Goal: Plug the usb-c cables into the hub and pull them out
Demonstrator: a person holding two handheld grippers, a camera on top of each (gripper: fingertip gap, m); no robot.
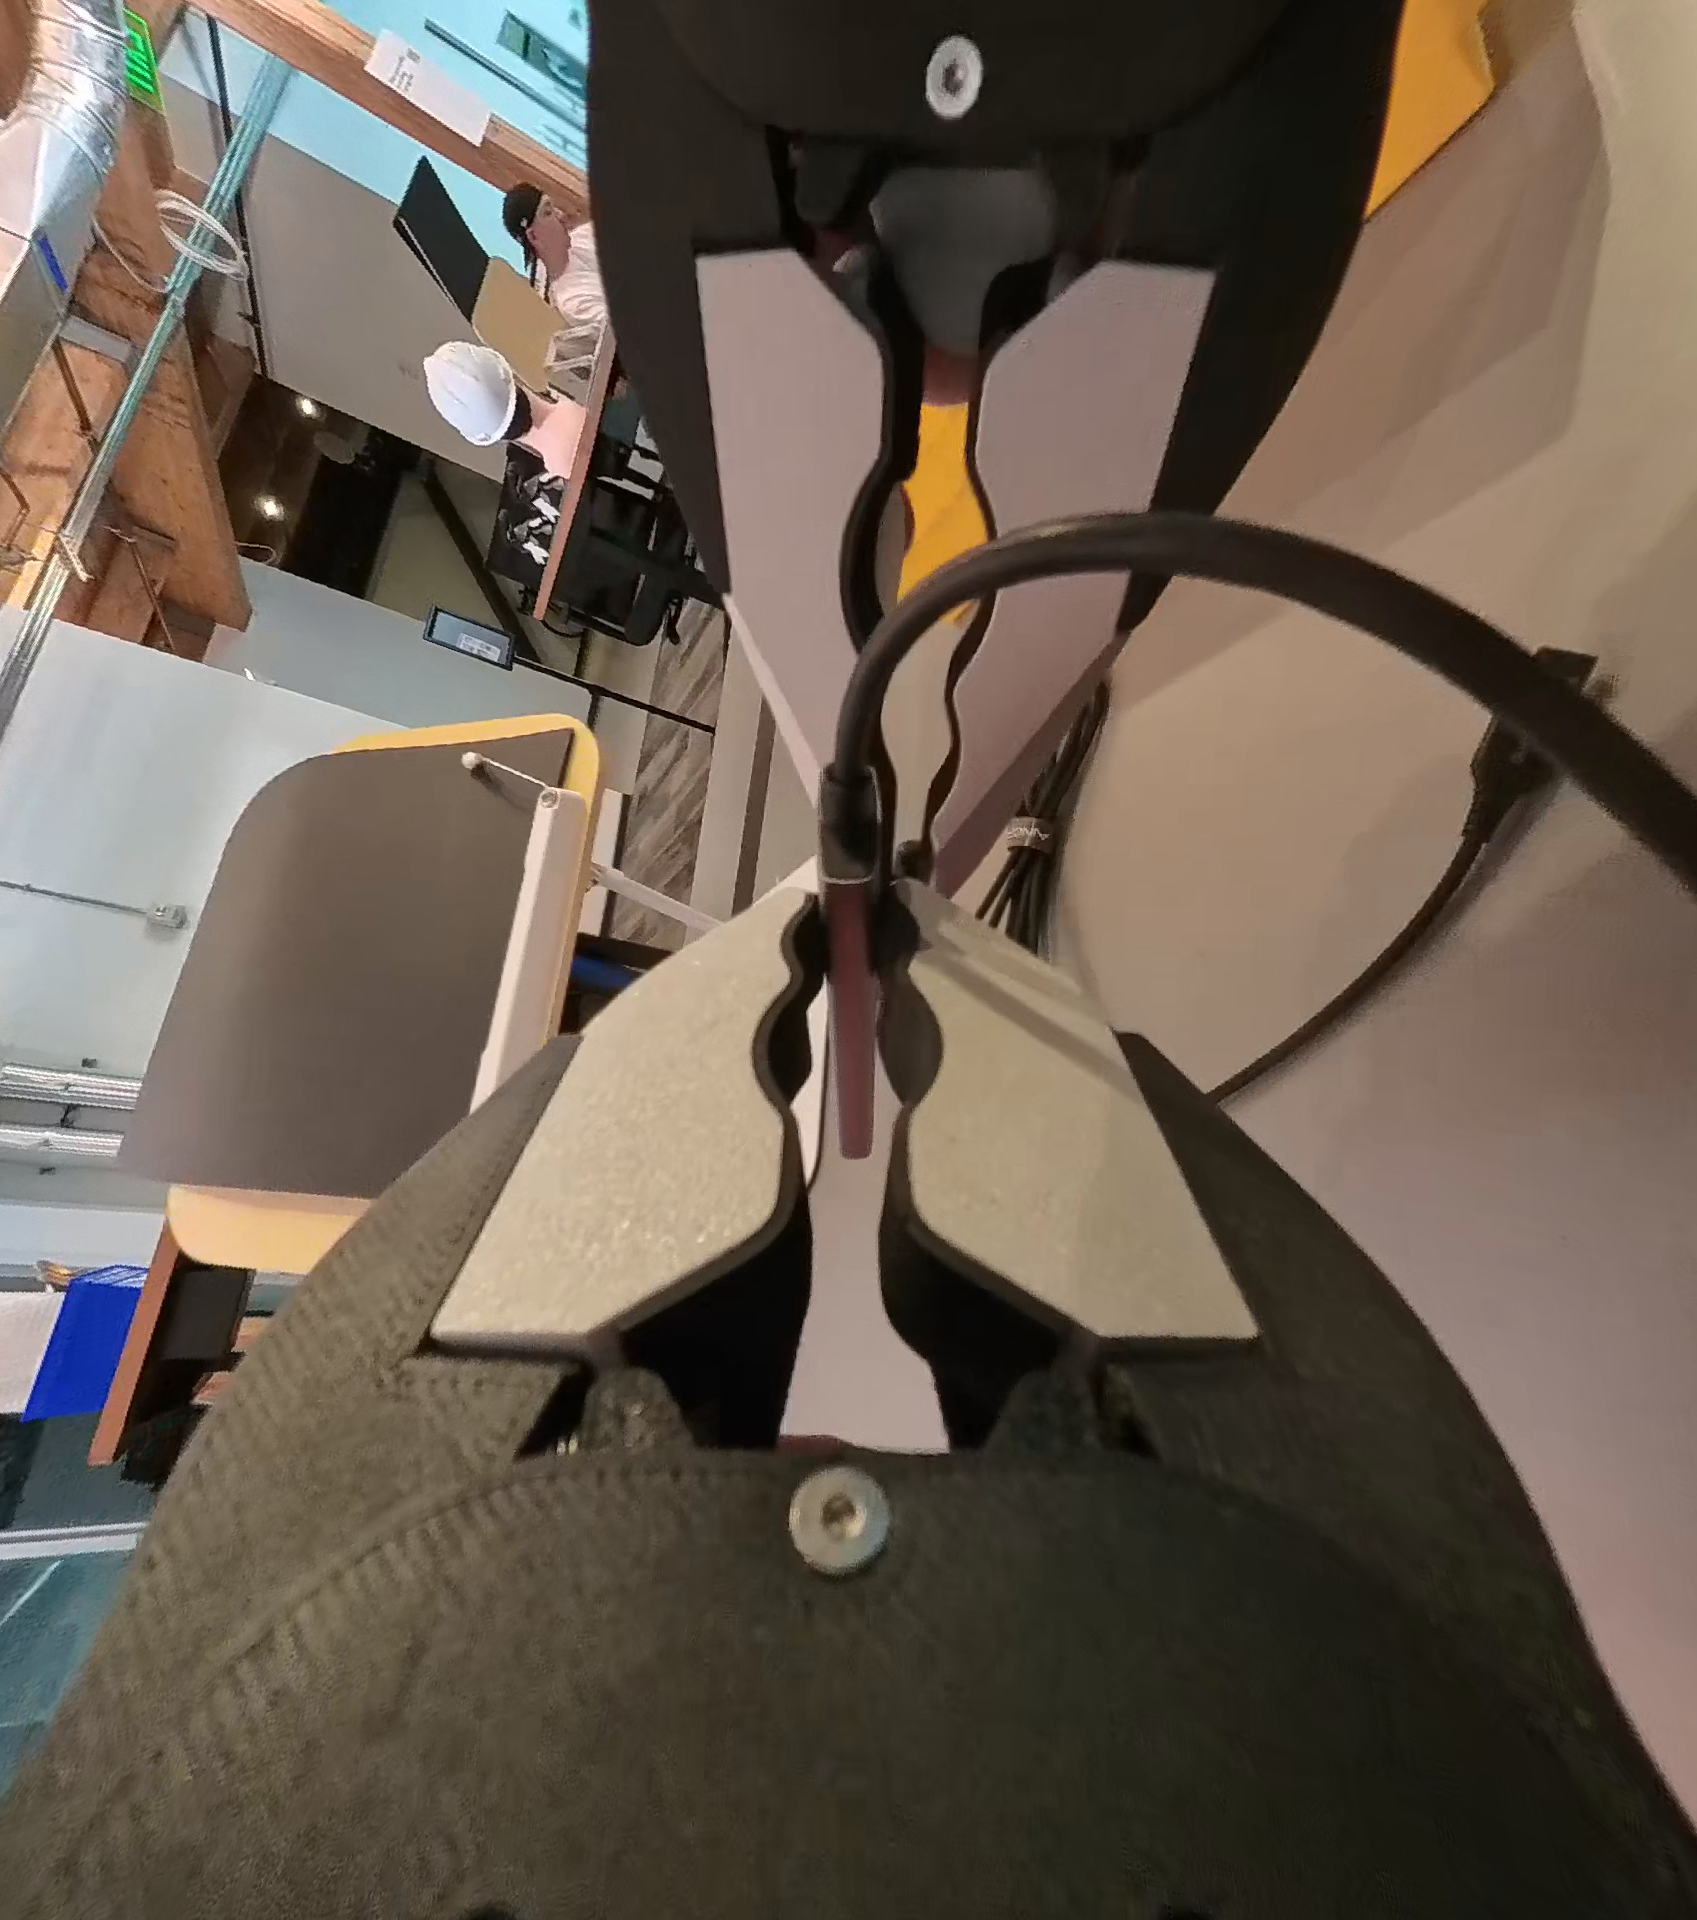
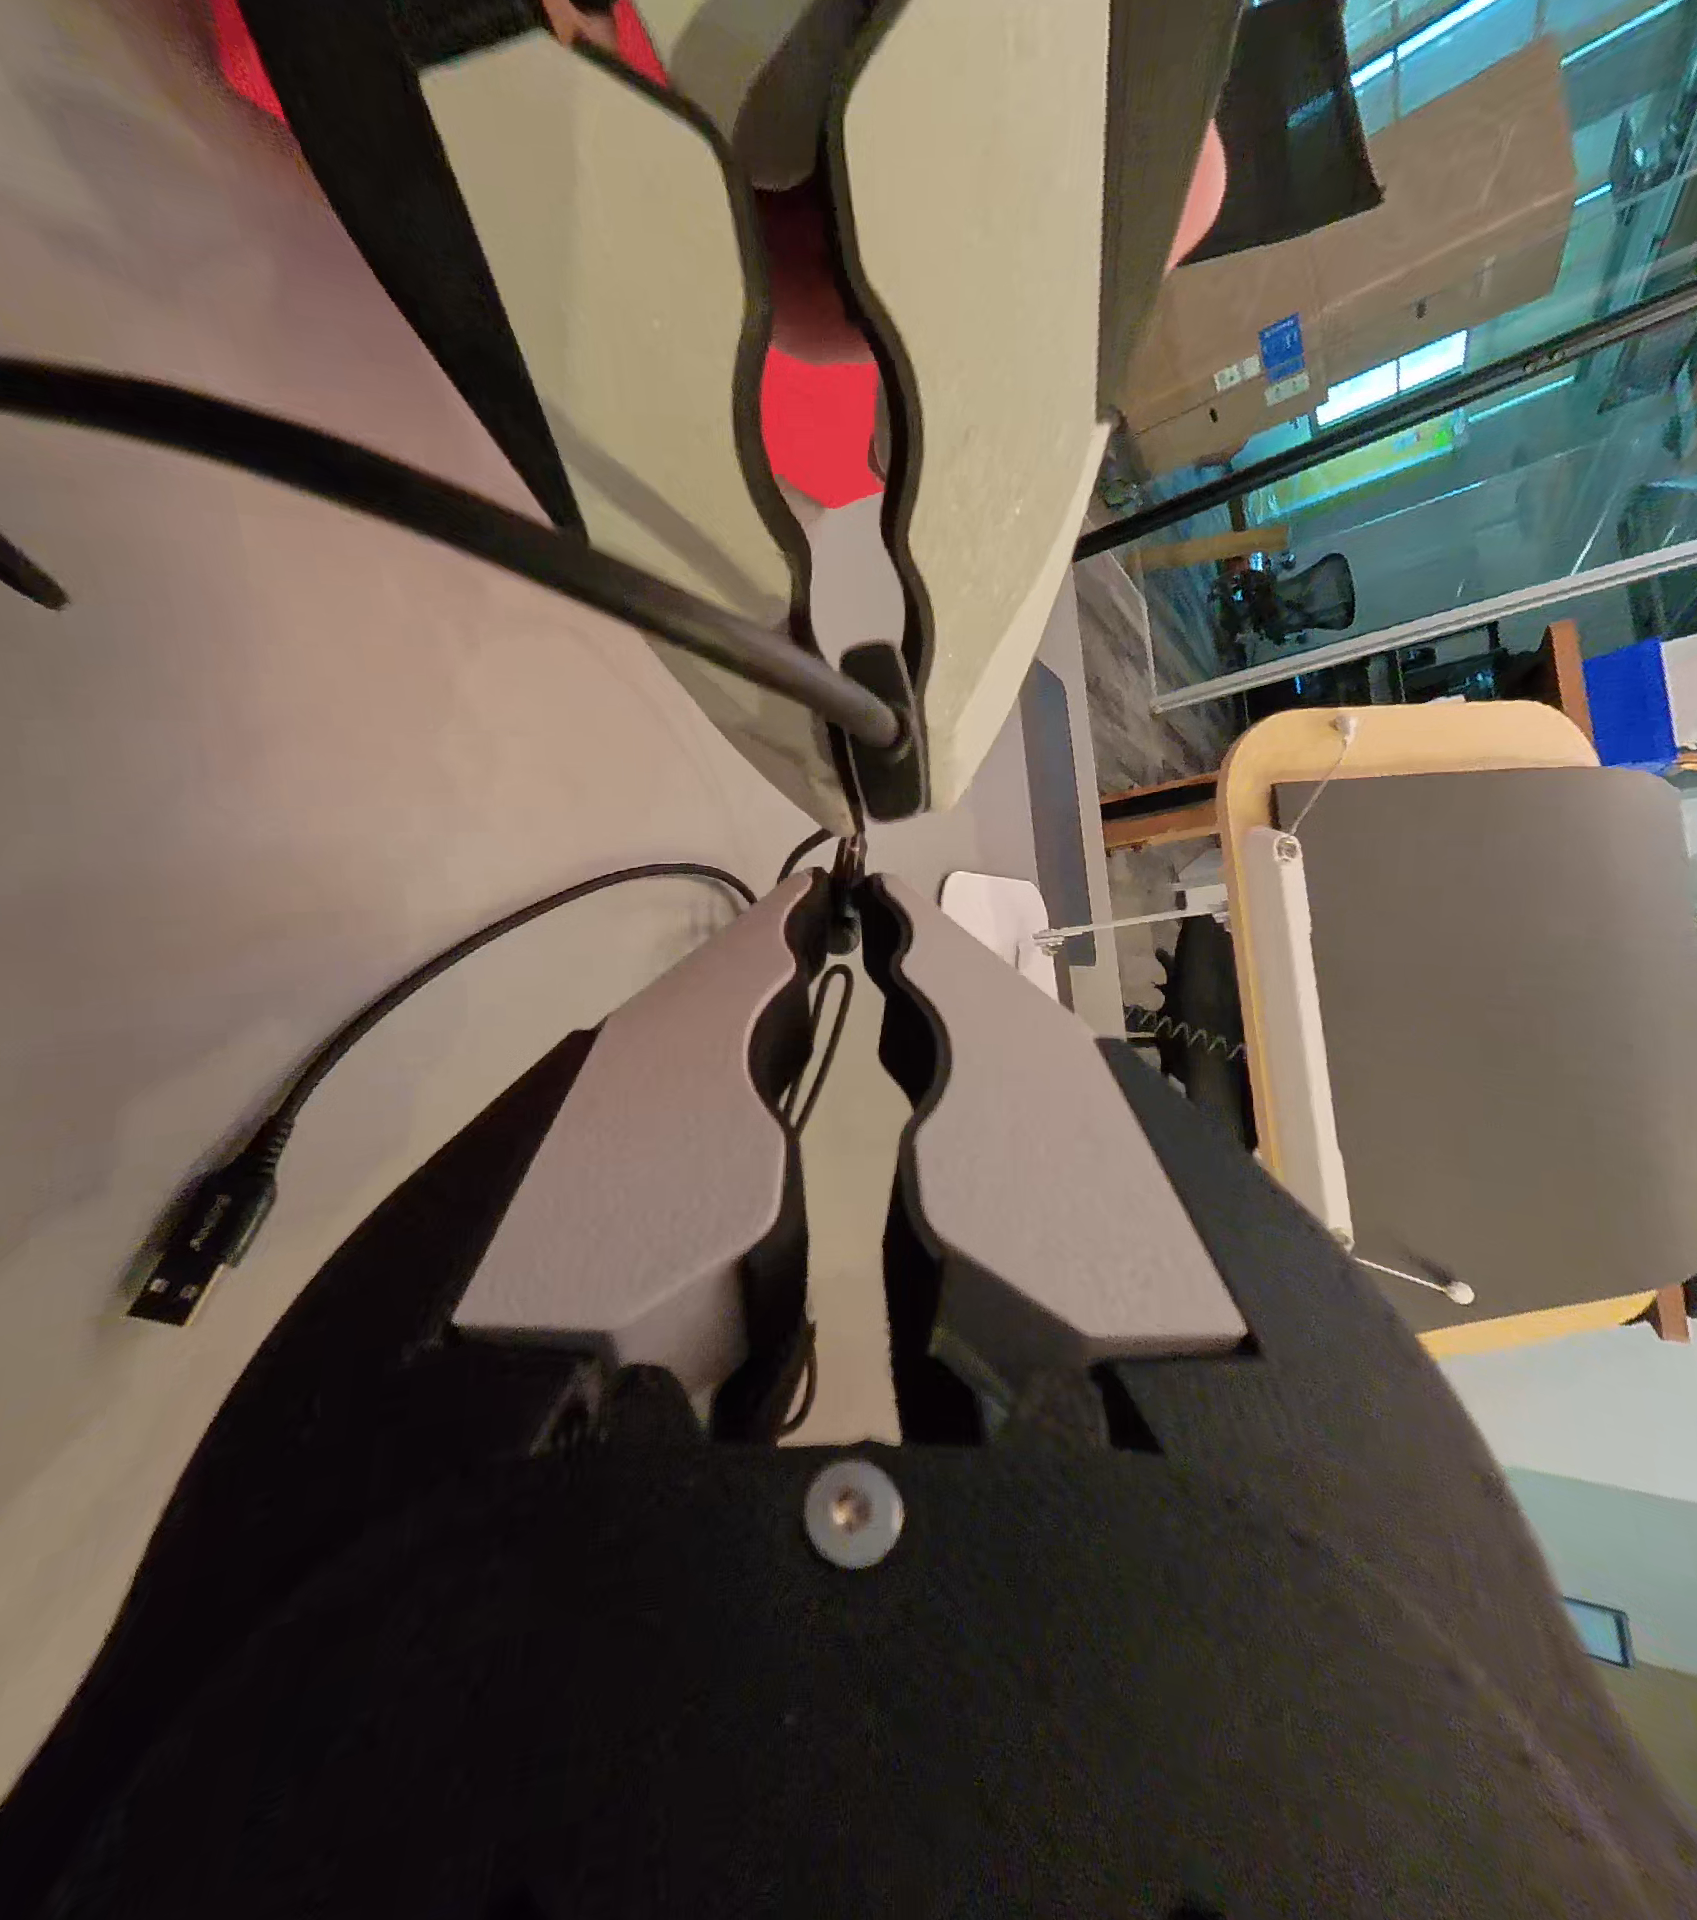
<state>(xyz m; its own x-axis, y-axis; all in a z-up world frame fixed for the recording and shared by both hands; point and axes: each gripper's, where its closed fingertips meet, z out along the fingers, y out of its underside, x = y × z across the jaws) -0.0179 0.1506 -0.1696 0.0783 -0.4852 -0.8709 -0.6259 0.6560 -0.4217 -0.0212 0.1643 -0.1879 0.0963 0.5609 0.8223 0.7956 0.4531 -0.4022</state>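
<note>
With left gripper (image 1: 849, 925) clamping the hub (image 1: 852, 1029) and right gripper (image 2: 849, 904) clamping the plug (image 2: 842, 920), align both axes, then press straight.

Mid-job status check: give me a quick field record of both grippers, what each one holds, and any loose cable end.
left gripper: fingers shut on the hub
hub cable: thick, black, trails away over the table
right gripper: fingers shut on the usb-c plug
plug vs hub: facing, tips meeting; cannot tell if it is seated
loose end: USB-A plug lying flat on the table, ungripped
</note>
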